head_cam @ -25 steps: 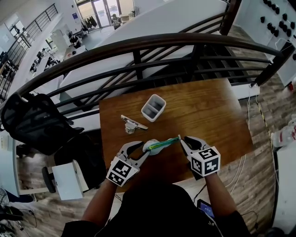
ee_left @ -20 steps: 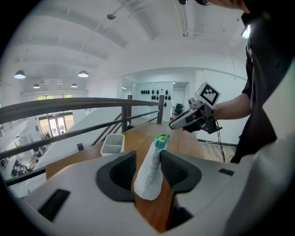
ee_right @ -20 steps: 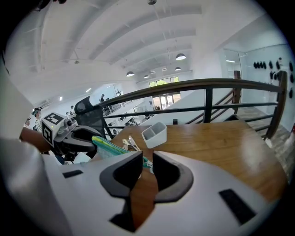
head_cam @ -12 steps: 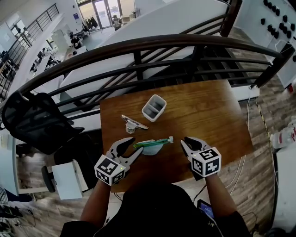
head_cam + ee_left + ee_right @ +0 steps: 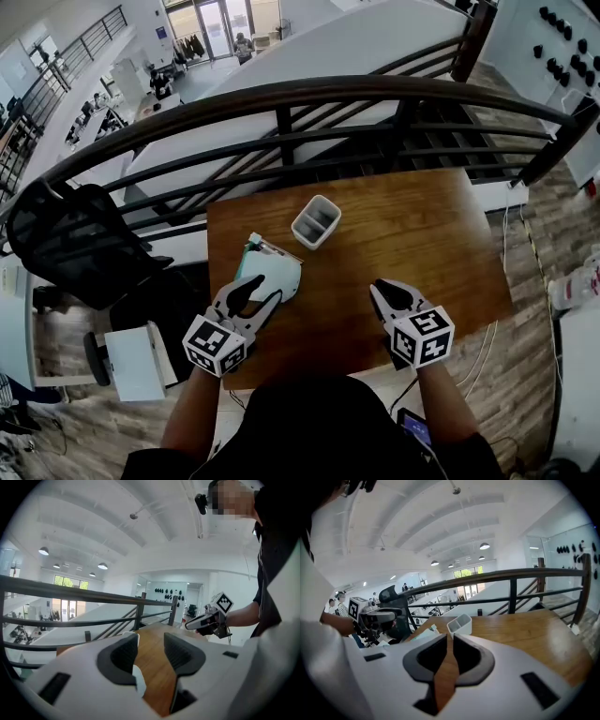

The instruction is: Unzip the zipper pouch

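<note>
- Two grippers hung over a brown wooden table (image 5: 427, 234), one at each side of its near edge and well apart from each other.
- The left gripper (image 5: 259, 292) had its jaws set wide. Its own view showed bare wood in most of the gap.
- A white edge of the zipper pouch (image 5: 270, 270) sat just inside one jaw of that gripper. The other jaw stood clear of it, so the pouch was not pinched.
- The pouch lay flat on the left part of the table, white with a teal zipper strip along its far left edge. The strip ran towards the corner nearest the railing (image 5: 281, 94). How far the zipper was open could not be told.
- The right gripper (image 5: 379, 287) had its jaws drawn almost together. Only a thin sliver of table showed between them, and they held nothing.
- A white holder (image 5: 315, 221) with two compartments stood upright beyond the pouch, near it but not touching.
- A black chair (image 5: 66, 246) stood on the floor off the table's left side, past the railing.
</note>
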The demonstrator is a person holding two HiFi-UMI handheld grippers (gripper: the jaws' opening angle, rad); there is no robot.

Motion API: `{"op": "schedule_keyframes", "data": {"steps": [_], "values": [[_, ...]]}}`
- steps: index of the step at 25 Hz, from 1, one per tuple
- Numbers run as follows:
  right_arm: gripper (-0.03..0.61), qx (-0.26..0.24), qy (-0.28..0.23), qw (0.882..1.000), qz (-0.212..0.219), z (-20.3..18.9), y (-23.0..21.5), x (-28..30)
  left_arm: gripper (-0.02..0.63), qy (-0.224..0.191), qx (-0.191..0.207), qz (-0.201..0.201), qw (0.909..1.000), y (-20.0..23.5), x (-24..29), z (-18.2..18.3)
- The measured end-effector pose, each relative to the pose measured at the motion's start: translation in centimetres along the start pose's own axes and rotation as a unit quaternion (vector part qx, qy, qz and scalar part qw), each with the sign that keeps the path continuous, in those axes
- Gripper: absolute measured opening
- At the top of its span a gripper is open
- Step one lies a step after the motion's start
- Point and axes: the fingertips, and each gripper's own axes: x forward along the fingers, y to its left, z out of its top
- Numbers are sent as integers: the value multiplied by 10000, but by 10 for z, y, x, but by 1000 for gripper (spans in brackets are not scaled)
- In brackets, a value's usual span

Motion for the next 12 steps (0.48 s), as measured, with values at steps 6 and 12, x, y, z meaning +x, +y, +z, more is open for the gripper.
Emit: {"op": "schedule_keyframes", "data": {"steps": [6, 12], "values": [[11, -37, -749, 9972, -31, 40, -1, -23, 106, -382, 140, 429, 9983, 8, -10, 31], [-3, -80, -1740, 9846, -120, 81, -9, -50, 23, -835, 156, 961, 9917, 21, -26, 70]]}}
